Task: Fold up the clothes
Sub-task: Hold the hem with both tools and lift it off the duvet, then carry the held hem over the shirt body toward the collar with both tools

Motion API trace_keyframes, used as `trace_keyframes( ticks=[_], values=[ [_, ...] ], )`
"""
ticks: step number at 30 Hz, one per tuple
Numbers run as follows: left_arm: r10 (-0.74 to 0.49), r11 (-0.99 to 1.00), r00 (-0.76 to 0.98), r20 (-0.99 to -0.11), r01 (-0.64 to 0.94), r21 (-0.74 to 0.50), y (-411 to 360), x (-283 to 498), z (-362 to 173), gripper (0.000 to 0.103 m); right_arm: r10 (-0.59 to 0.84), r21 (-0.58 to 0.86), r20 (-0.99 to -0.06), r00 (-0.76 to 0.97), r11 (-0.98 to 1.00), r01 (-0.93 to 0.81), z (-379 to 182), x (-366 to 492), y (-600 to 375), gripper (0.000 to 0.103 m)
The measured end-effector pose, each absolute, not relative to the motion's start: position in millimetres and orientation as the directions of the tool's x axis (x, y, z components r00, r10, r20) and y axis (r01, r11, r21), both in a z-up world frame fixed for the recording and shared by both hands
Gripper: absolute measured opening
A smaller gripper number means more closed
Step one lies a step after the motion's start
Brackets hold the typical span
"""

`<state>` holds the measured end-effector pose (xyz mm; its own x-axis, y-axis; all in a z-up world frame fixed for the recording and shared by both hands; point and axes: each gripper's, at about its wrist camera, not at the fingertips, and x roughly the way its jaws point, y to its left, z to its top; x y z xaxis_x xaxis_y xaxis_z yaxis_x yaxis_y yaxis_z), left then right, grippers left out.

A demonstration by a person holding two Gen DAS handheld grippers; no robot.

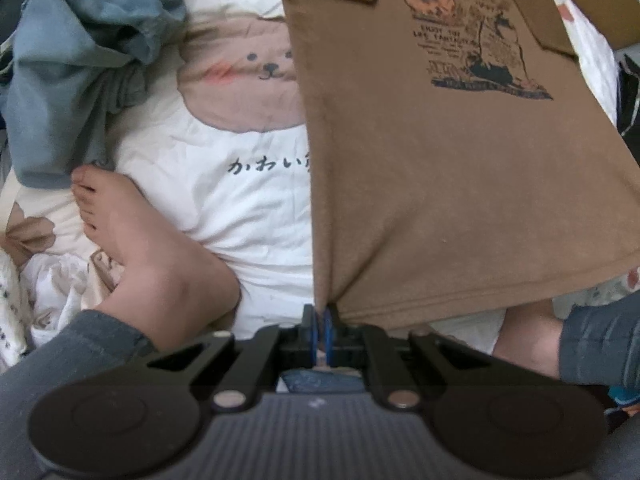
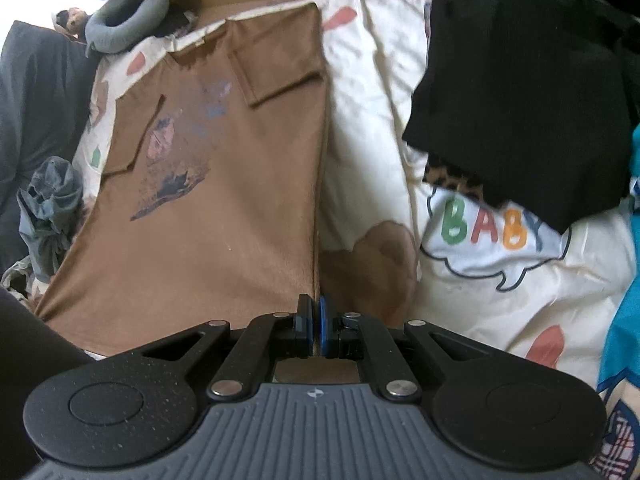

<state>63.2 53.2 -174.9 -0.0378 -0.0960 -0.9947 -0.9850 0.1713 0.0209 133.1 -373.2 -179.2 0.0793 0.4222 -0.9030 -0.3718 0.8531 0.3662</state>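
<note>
Both tongs were clamped down on the brown t-shirt (image 1: 440, 184) at this point. The left tongs (image 1: 320, 316) had their blue pads pinched tight on one bottom corner of the hem, pointing pretty much straight down, and the right tongs (image 2: 315, 316) were closed just as narrow on the shirt's side edge near the other corner. The shirt hung stretched between the two, its lower part raised off the bed while the upper part lay out on the cream bedsheet (image 2: 368, 92) with the cartoon bear prints. Both sleeves were already folded in over the body, and the printed graphic (image 1: 476, 36) faced up in the left view.

Under the left tongs you could see the person's bare foot (image 1: 132, 224) resting on the sheet, with a crumpled grey-blue garment (image 1: 80, 56) touching the toes. Off to the right of the shirt, well apart from it, sat a folded black garment (image 2: 520, 96) lying over the "BABY" print (image 2: 484, 228) on the sheet, and a bit of teal fabric (image 2: 624, 300) at the far right edge.
</note>
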Motion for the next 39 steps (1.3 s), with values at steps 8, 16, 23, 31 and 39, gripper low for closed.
trace_keyframes(
  ticks=[8,16,23,31,39],
  values=[
    [-0.034,0.228,0.0,-0.999,-0.974,-0.008,52,73,-133,0.003,0.452,0.383,-0.885,0.112,0.843,-0.377,-150,130,-378,0.001],
    [-0.017,0.256,-0.004,-1.0,-0.967,-0.001,55,73,-128,0.003,0.462,0.385,-0.878,0.121,0.834,-0.395,-135,122,-382,0.001],
    [-0.039,0.236,0.008,-0.999,-0.972,-0.017,62,70,-140,0.003,0.464,0.401,-0.88,0.101,0.84,-0.365,-153,121,-382,0.001],
    [0.015,0.208,0.059,-0.998,-0.977,-0.054,95,80,-128,0.003,0.475,0.406,-0.871,0.122,0.838,-0.365,-148,145,-365,0.001],
    [0.104,0.214,0.089,-0.991,-0.975,-0.066,134,93,-99,0.003,0.499,0.414,-0.848,0.178,0.835,-0.363,-128,183,-345,0.001]
  ],
)
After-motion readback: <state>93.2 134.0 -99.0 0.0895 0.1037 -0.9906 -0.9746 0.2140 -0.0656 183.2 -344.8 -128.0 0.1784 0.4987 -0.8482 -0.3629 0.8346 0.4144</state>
